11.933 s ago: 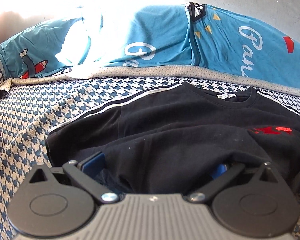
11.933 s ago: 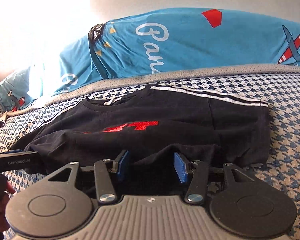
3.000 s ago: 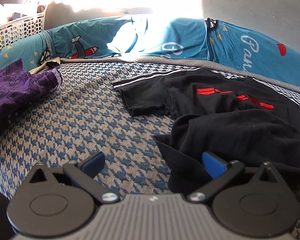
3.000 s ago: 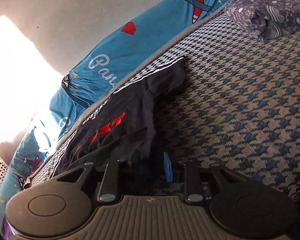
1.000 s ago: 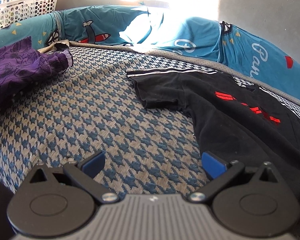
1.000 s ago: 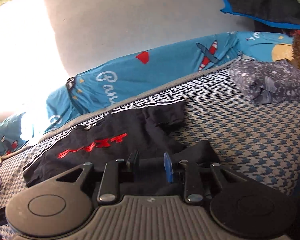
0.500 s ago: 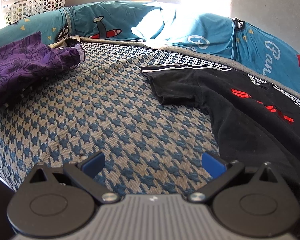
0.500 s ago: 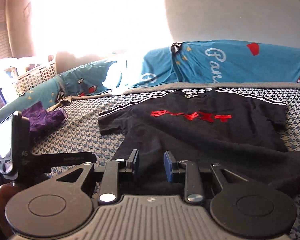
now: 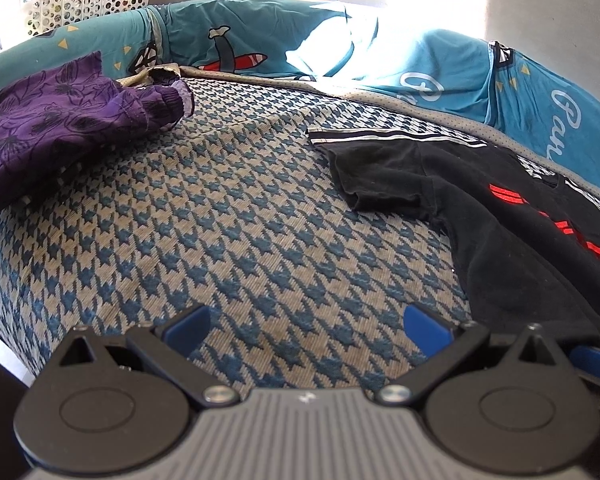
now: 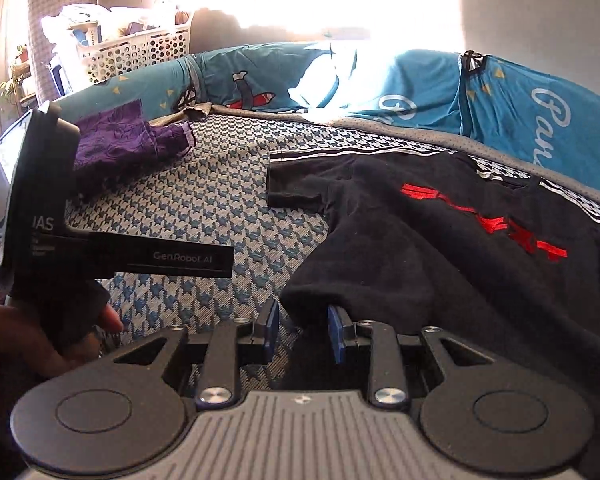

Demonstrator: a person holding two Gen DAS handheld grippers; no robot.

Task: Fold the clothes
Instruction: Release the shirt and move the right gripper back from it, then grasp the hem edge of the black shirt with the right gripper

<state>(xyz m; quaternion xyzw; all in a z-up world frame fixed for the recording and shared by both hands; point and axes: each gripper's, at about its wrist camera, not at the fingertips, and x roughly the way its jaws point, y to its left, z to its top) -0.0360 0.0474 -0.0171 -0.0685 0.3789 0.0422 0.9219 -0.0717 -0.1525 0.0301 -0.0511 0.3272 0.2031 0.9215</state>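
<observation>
A black T-shirt with red lettering and white shoulder stripes lies spread on the houndstooth bed cover. In the right wrist view the T-shirt lies front up, its lower left corner bunched between my right gripper's blue pads. My right gripper is partly closed around that fold; the pads stand a little apart. My left gripper is open and empty over bare cover, left of the shirt. The left gripper body also shows in the right wrist view.
A purple garment lies at the far left of the bed. Teal printed pillows line the back edge. A white laundry basket stands behind them at the left. The bed's near left edge drops away.
My left gripper has let go of the shirt and moved left over bare cover. My right gripper has swung left with the hem and its pads have opened slightly.
</observation>
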